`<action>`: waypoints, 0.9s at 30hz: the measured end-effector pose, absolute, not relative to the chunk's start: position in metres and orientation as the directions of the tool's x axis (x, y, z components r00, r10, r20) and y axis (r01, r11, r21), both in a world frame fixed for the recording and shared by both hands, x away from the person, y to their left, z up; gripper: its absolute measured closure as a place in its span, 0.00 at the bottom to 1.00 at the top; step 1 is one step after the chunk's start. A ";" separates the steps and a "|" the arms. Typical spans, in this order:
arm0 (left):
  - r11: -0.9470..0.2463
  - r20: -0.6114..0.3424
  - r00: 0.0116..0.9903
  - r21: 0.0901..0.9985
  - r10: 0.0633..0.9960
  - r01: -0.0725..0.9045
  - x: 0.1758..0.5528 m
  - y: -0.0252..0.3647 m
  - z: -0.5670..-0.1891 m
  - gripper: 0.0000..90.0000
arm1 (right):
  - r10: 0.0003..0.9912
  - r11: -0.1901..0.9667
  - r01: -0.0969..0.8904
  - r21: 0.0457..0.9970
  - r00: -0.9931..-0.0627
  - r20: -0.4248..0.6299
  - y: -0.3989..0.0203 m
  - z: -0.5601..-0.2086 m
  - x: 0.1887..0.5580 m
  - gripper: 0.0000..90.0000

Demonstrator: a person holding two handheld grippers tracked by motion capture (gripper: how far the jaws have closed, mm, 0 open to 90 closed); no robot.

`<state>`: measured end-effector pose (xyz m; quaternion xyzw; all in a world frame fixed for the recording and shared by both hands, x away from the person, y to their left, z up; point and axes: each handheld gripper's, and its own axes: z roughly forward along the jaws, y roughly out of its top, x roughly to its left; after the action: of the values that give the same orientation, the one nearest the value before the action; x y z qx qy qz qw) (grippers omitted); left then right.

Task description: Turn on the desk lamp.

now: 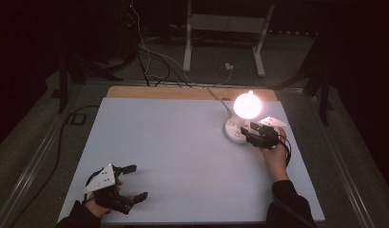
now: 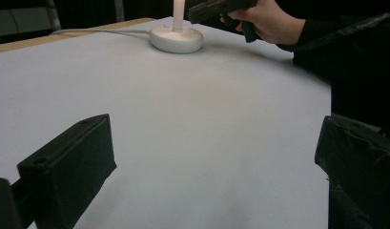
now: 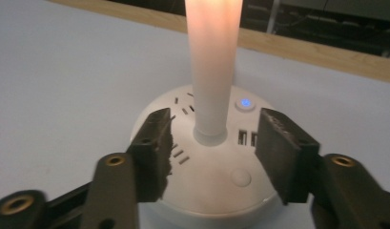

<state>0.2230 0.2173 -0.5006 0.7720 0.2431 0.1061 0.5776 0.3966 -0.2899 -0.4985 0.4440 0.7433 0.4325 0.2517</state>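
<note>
right gripper view: right tool (image 3: pixel 211 143) open over the lit lamp's white base (image 3: pixel 211 186), gripping nothing.

My right gripper (image 1: pixel 251 129) was stretched far forward from my right hand (image 1: pixel 274 154), its jaws standing partly apart with nothing pinched. My left gripper (image 1: pixel 136 181) rested near my body, jaws spread wide, held in my left hand (image 1: pixel 104 202).

One camera hangs above the person's side, looking forward and down over the whole worktop (image 1: pixel 173 142). The one on the left claw (image 1: pixel 135 183) sits low, facing across to the distant lamp base (image 2: pixel 176 39). The one on the right claw (image 3: pixel 214 152) looks closely at that same base.
</note>
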 end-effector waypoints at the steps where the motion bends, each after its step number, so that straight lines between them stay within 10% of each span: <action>1: -0.215 -0.117 0.859 0.943 0.498 0.253 0.223 0.217 -0.501 0.00 | 0.876 0.227 0.433 0.872 -0.482 0.012 -0.290 -0.498 0.396 0.44; 11: -0.214 -0.117 0.860 0.944 0.497 0.252 0.223 0.218 -0.500 0.00 | 0.857 0.193 0.438 0.878 -0.512 0.067 -0.293 -0.492 0.388 0.01; 27: -0.208 -0.118 0.860 0.946 0.497 0.250 0.222 0.219 -0.499 0.00 | 0.811 0.207 0.438 0.875 -0.576 0.096 -0.291 -0.483 0.372 0.00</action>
<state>0.2221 0.2185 -0.4993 0.7699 0.2425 0.1062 0.5807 0.3725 -0.2913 -0.4829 0.4156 0.7515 0.4728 0.1976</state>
